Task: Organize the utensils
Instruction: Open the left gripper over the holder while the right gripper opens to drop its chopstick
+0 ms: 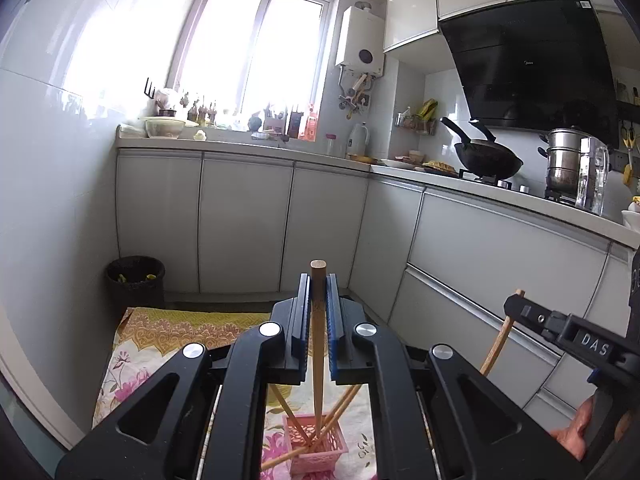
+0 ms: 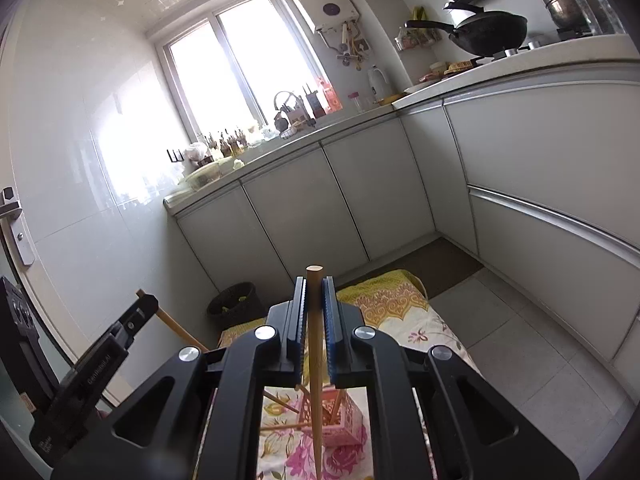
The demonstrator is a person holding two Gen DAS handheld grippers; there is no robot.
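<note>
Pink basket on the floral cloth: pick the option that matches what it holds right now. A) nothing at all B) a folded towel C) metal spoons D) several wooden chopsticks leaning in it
D: in the left wrist view the pink basket on the floral cloth has several wooden chopsticks leaning in it at different angles, and no spoons or towel are visible.

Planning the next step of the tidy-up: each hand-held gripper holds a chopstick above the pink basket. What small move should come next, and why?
Probably lower the left hand-held gripper so its chopstick drops tip-first into the pink basket. That chopstick hangs near upright, its tip seemingly over the basket, where other chopsticks already lean. The right hand-held gripper also clamps a chopstick and could follow.
</note>
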